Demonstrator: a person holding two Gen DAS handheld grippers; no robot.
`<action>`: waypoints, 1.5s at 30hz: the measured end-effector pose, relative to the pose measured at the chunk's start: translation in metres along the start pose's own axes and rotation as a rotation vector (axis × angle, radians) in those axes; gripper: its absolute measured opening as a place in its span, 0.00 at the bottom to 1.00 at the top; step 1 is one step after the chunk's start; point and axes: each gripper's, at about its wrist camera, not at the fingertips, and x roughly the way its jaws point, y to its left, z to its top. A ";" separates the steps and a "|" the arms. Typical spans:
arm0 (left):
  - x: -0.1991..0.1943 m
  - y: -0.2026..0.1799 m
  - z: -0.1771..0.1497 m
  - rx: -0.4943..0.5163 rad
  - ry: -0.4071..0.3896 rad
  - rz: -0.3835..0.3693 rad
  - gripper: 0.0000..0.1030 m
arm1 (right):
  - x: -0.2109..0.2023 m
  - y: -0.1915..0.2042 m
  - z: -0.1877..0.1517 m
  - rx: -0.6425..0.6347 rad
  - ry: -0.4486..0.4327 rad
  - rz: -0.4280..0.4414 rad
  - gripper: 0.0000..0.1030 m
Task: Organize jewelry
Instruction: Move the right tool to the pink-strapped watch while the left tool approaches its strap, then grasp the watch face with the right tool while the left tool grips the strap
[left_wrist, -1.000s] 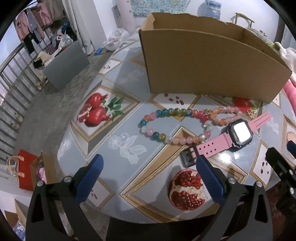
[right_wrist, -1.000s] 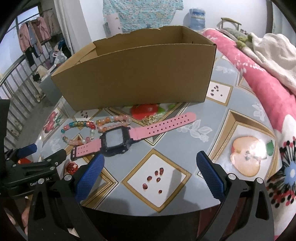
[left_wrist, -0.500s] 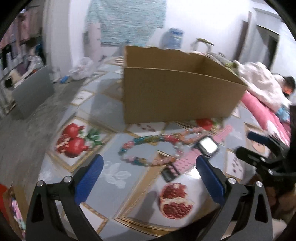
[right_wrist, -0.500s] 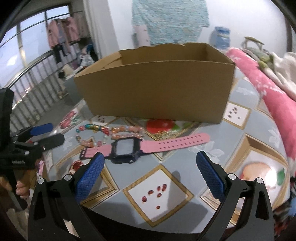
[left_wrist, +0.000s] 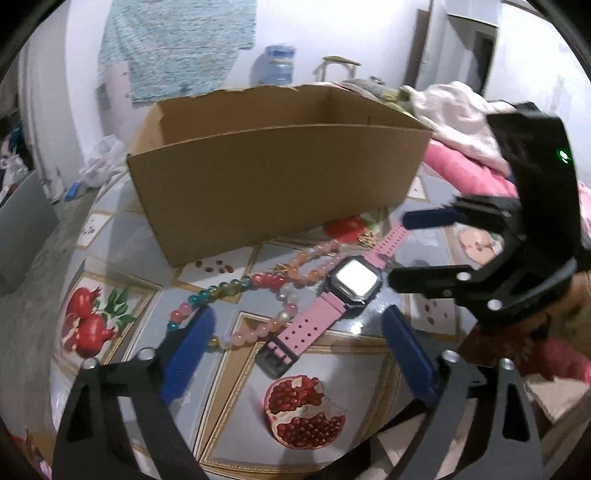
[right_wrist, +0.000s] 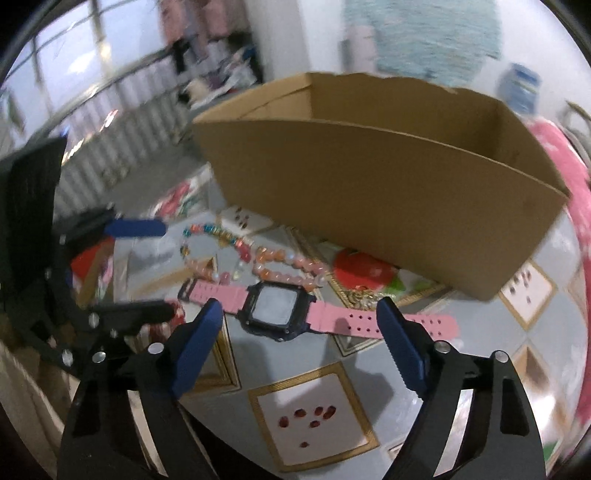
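A pink-strapped watch (left_wrist: 354, 280) (right_wrist: 275, 308) with a black square case lies flat on the table, in front of an open cardboard box (left_wrist: 277, 177) (right_wrist: 369, 195). Beside it lie a multicoloured bead bracelet (left_wrist: 221, 291) (right_wrist: 210, 236), an orange bead bracelet (left_wrist: 314, 258) (right_wrist: 284, 258) and a small gold chain (left_wrist: 369, 238) (right_wrist: 360, 295). My left gripper (left_wrist: 297, 314) (right_wrist: 162, 269) hovers over the buckle end of the strap, its jaws closing but touching nothing. My right gripper (right_wrist: 299, 306) (left_wrist: 402, 251) hangs over the watch case from the other side, also closing, with no pad on it.
The round table (left_wrist: 122, 258) wears a grey cloth printed with fruit. Pink bedding (left_wrist: 461, 166) and a white blanket lie to the right. A metal railing (right_wrist: 92, 110) and hanging clothes are at the left. A water jug (left_wrist: 277, 66) stands against the back wall.
Both grippers have rolled and swung toward the watch, so each now shows large in the other's view. Both pairs of fingers stand a little narrower than before. The jewelry has not moved.
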 end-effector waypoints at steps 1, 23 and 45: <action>0.002 -0.001 -0.001 0.015 0.004 -0.005 0.77 | 0.002 0.005 0.001 -0.050 0.020 0.002 0.77; 0.019 0.009 -0.010 0.061 0.058 -0.191 0.28 | 0.054 0.020 0.023 -0.337 0.327 0.039 0.50; 0.040 -0.033 0.009 0.250 0.151 0.045 0.41 | 0.046 -0.037 0.019 0.031 0.292 0.367 0.50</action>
